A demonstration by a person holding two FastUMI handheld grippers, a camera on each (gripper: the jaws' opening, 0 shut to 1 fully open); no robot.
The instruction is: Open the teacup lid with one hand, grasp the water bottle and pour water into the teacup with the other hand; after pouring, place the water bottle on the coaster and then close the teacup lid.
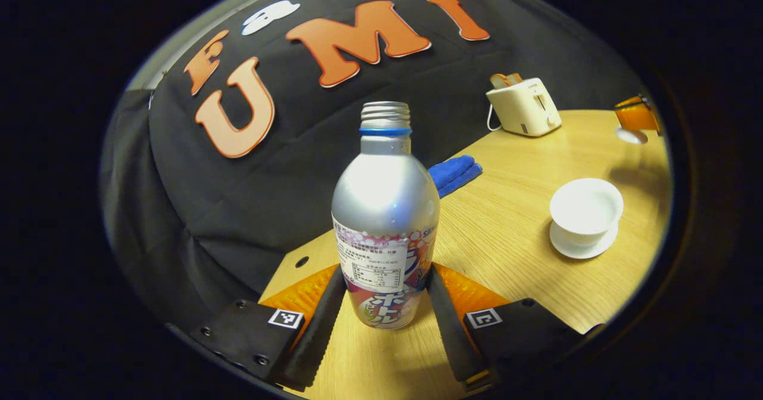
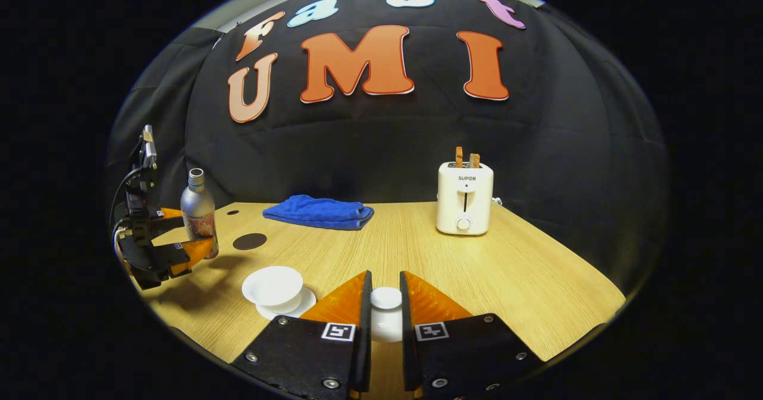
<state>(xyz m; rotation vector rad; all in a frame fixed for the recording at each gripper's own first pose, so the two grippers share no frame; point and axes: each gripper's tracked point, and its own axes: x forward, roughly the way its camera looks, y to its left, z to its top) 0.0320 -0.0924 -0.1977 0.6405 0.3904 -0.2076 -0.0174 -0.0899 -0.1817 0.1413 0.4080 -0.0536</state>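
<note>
A silver water bottle [image 1: 385, 209] with no cap stands upright between the fingers of my left gripper [image 1: 386, 275], which press on both sides of its lower body. In the right gripper view the same bottle [image 2: 199, 212] shows at the far left with the left gripper [image 2: 179, 246] around its base. My right gripper [image 2: 384, 279] is shut on the knob of the white teacup lid [image 2: 386, 298], held above the table. The white teacup [image 2: 274, 284] sits uncovered on its saucer [image 2: 304, 304]; it appears as the cup [image 1: 587, 206] to the bottle's right. A dark round coaster [image 2: 250, 241] lies behind the cup.
A folded blue cloth [image 2: 319, 211] lies at the back of the wooden table [image 2: 506, 281]. A cream toaster [image 2: 464, 197] with toast in it stands at the back right. The booth's black wall closes off the back and sides.
</note>
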